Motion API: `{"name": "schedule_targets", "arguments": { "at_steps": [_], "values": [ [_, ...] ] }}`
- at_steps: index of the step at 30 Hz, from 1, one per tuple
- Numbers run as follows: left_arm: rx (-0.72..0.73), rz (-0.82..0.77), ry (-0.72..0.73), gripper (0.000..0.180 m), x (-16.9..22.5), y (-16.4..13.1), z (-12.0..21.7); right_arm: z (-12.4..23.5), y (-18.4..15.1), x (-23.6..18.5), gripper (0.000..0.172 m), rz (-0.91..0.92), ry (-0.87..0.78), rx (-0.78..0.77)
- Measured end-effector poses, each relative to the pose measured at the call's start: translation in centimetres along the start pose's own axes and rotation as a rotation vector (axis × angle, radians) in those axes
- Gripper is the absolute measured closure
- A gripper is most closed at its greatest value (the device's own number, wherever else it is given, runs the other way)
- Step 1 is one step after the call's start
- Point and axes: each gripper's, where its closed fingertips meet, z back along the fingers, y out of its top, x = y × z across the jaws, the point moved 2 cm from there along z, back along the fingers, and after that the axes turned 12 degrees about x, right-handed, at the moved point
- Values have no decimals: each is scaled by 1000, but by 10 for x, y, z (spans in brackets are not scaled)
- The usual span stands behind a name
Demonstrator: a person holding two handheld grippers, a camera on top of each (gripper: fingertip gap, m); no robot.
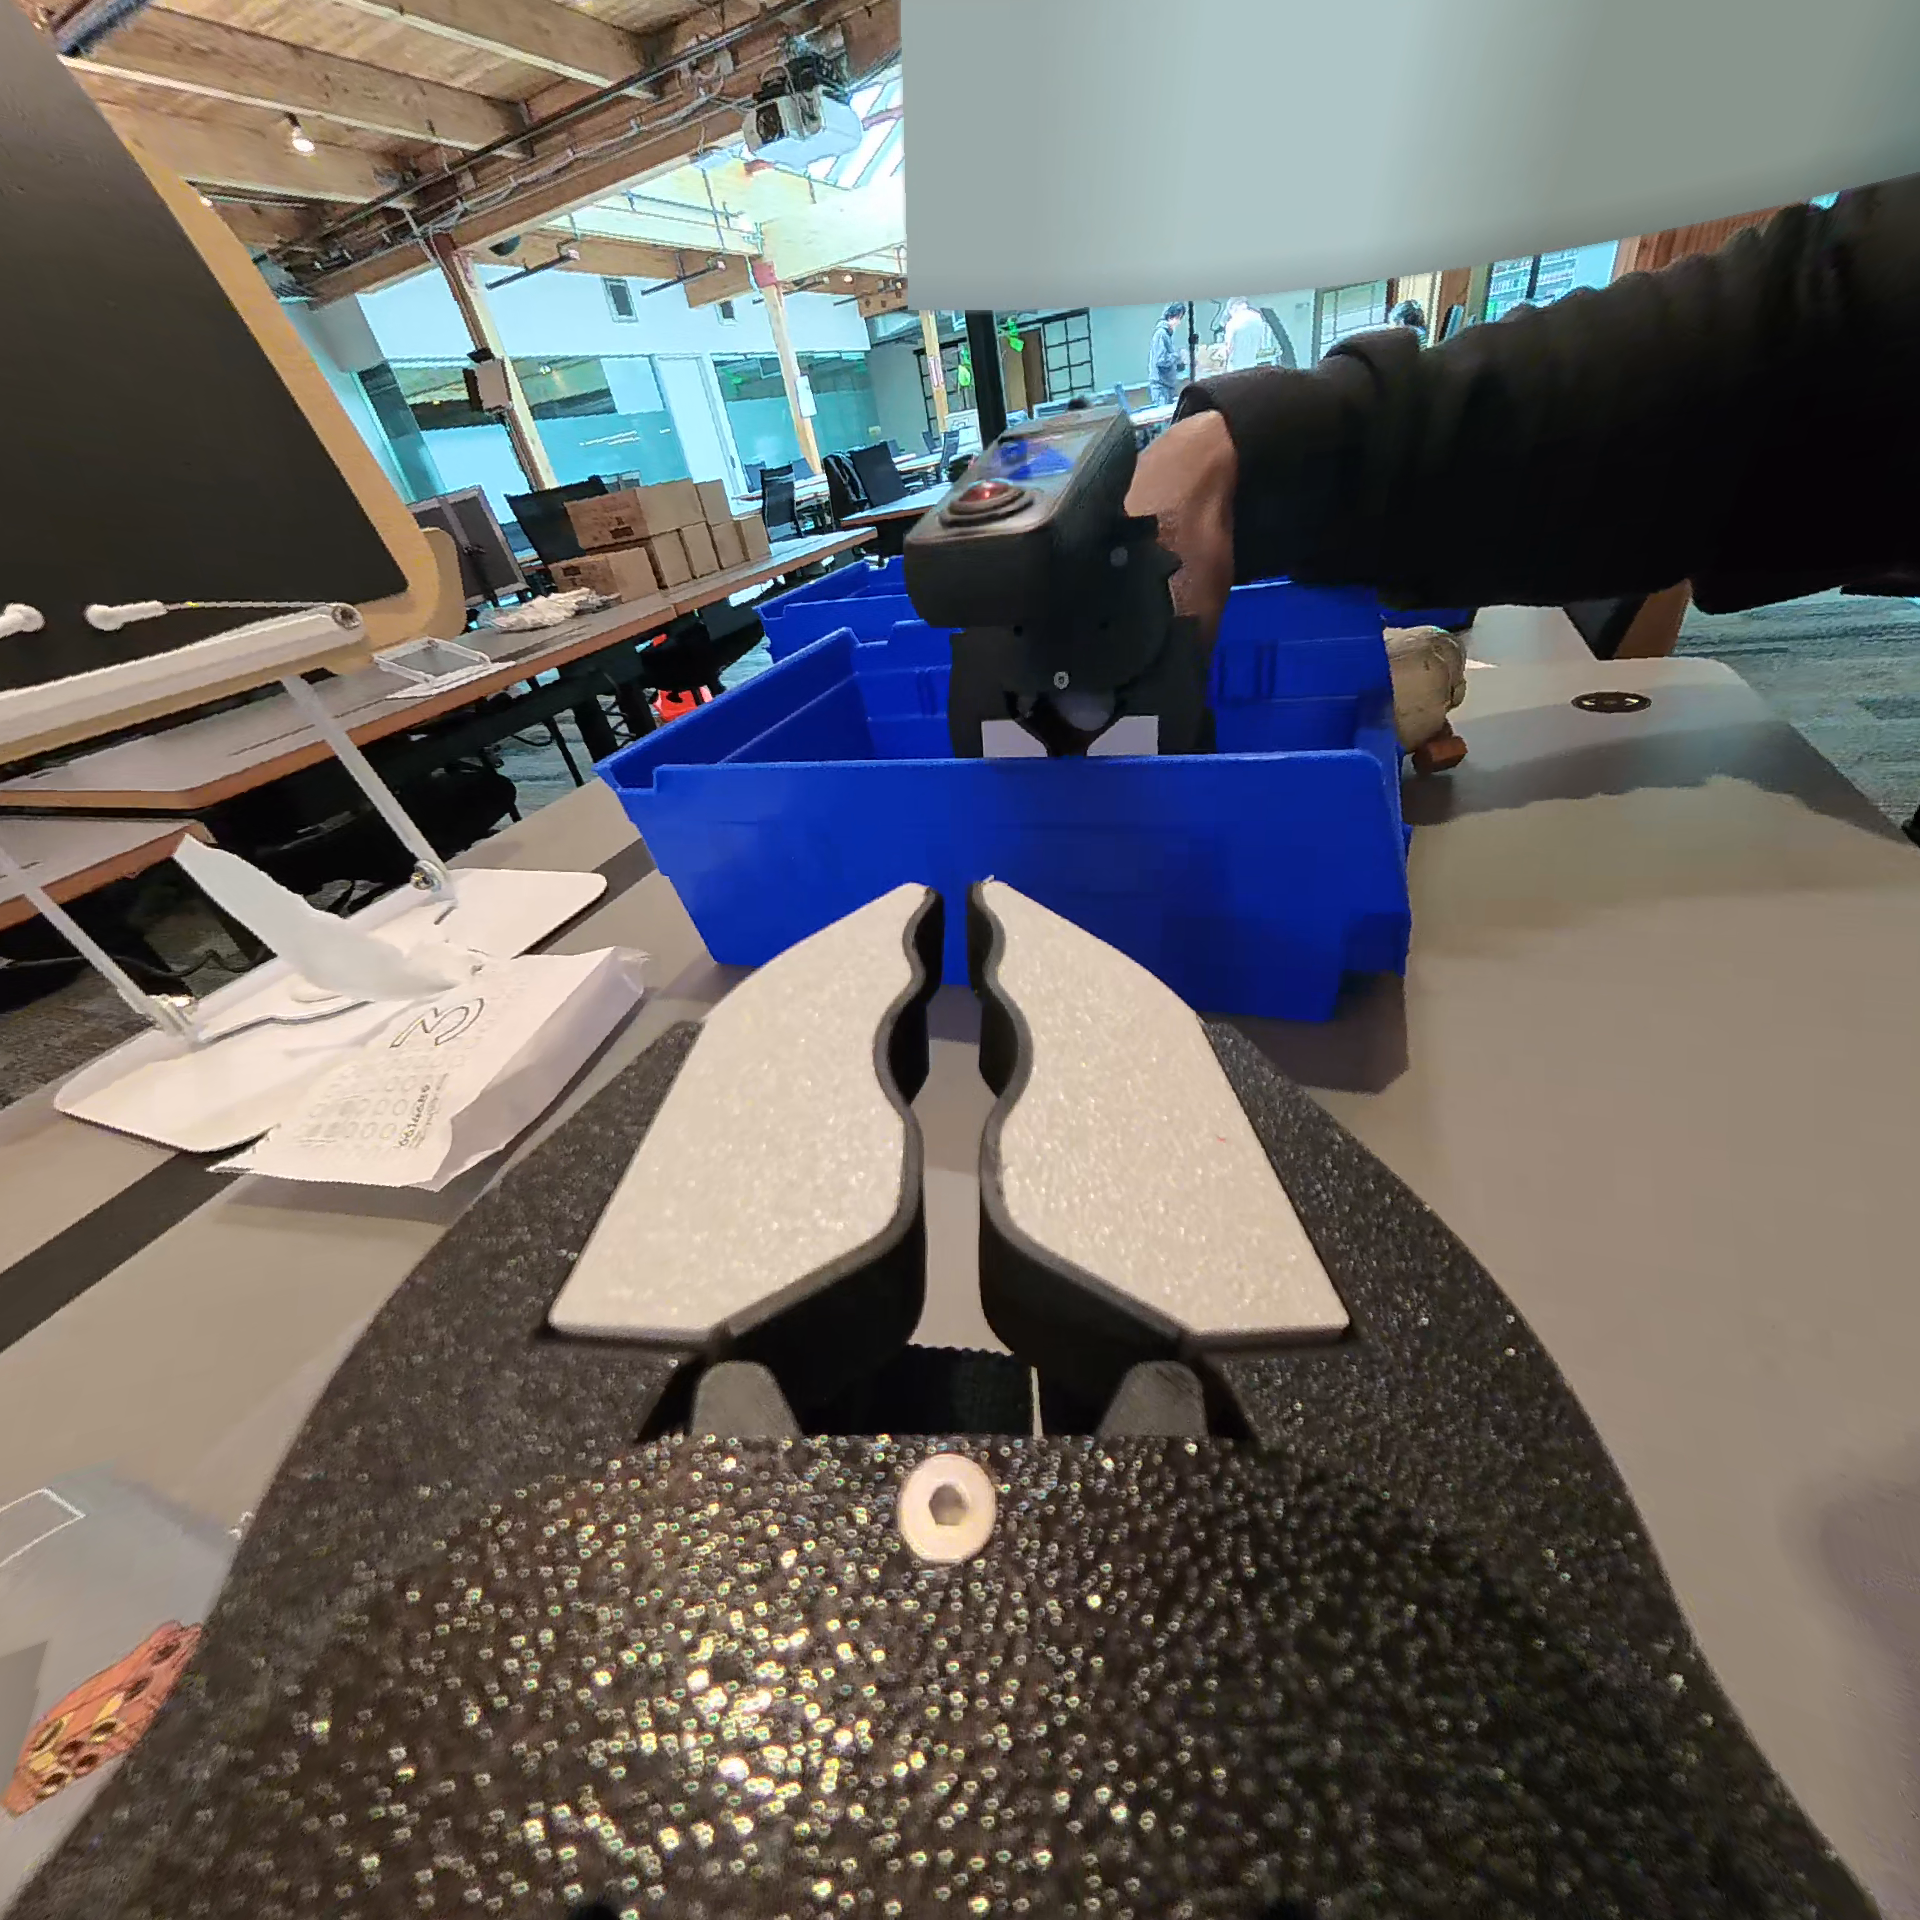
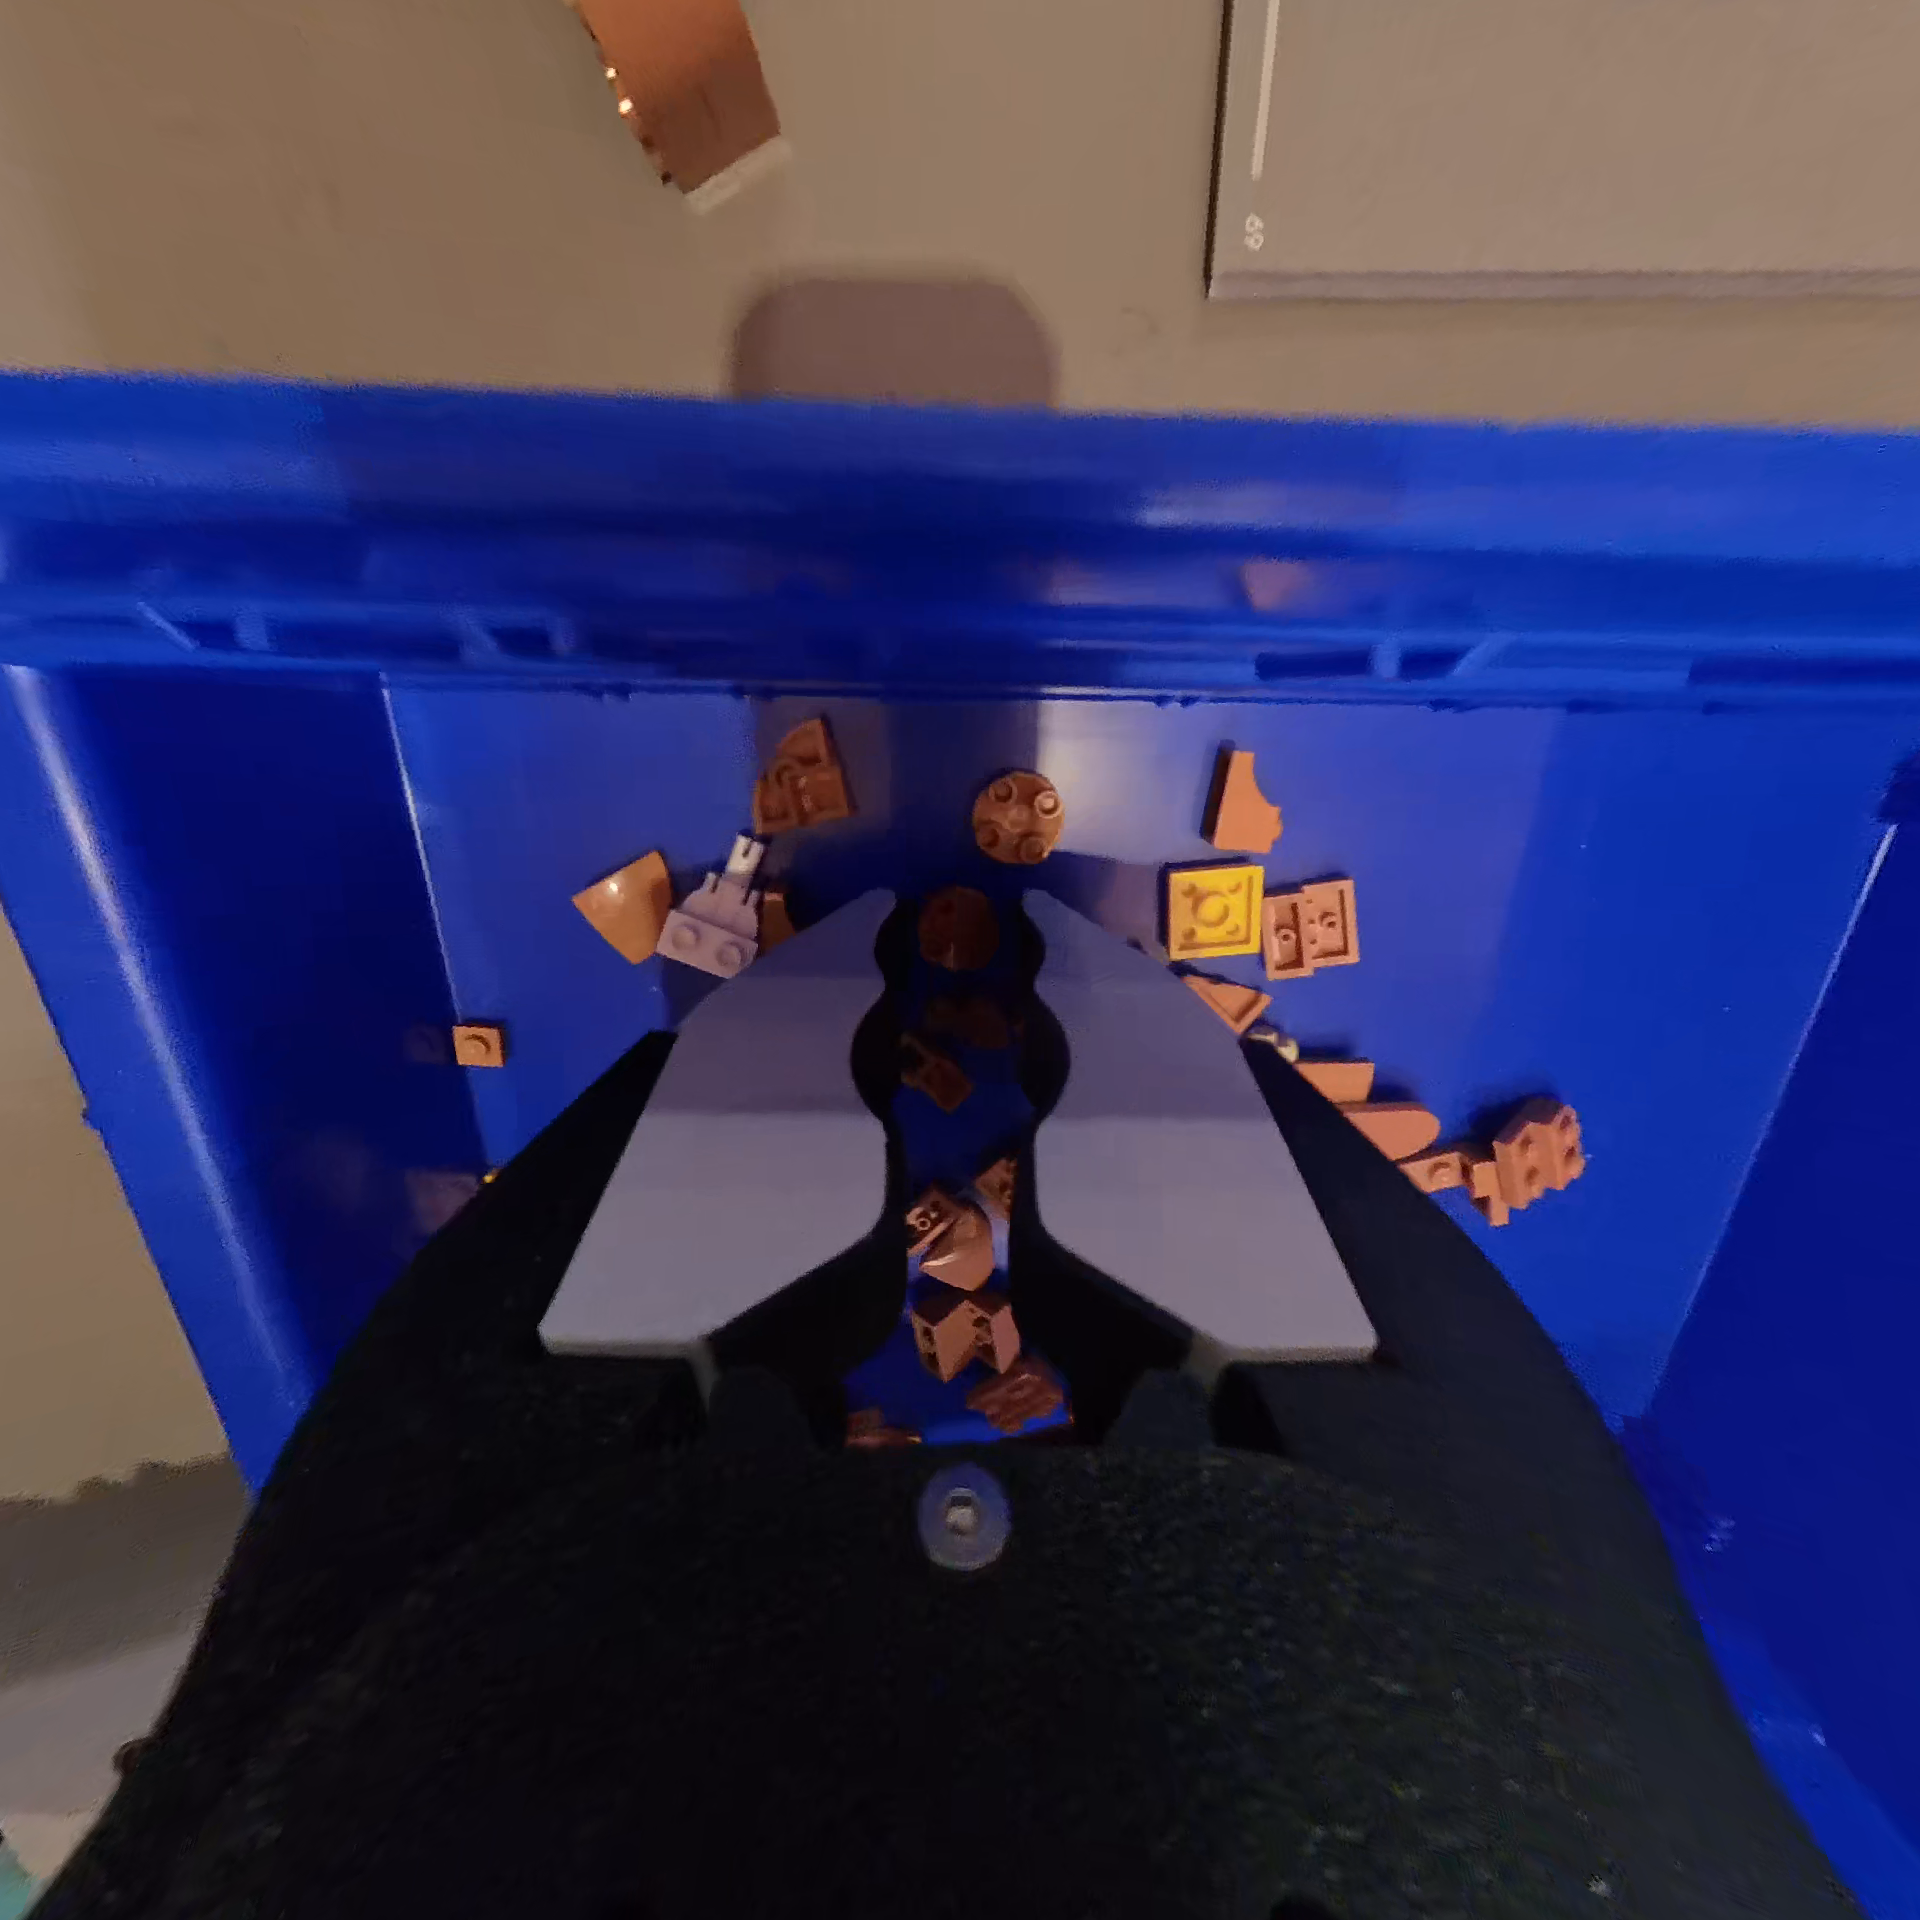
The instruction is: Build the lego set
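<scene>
Left gripper: two pale grey, grainy-topped fingers with wavy black inner edges, nearly pressed together, only a thin slit between the tips, nothing in it. It sits low centre of the left wrist view over a smooth grey tabletop, just short of the near wall of a glossy blue plastic bin. Open table to its right; at left, a crumpled white printed paper bag and a white metal stand base.

Right gripper: lowered inside the blue bin, held by a hand in a black sleeve. Its jaws stand a little apart around a dark brown round studded plate at the tips; whether the pads press on it cannot be told.

Bin contents, scattered on the floor: another brown round plate just beyond the tips, a yellow square plate to the right, a light grey hinge piece to the left, and more brown plates and wedges. Bin walls stand well clear on both sides.
</scene>
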Motion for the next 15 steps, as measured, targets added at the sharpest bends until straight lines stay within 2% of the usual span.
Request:
{"name": "schedule_targets", "arguments": {
  "at_steps": [6, 8, 10, 13, 15],
  "values": [
    [4, -10, -2, 177, 3, 0, -1, 2, -1, 0, 156, -22, -26, 3],
    [6, -10, -2, 177, 3, 0, -1, 13, 5, 2, 156, -30, -68, 61],
    [9, -11, 1, 178, 3, 0, -1, 42, 27, 2, 156, -77, -100, 265],
    [19, -14, 8, 178, 4, 1, -1, 118, 77, -6, 157, -139, -61, 815],
    [33, -7, 13, 178, 4, 2, -1, 174, 96, -13, 157, -161, -9, 1178]
  ]
}}
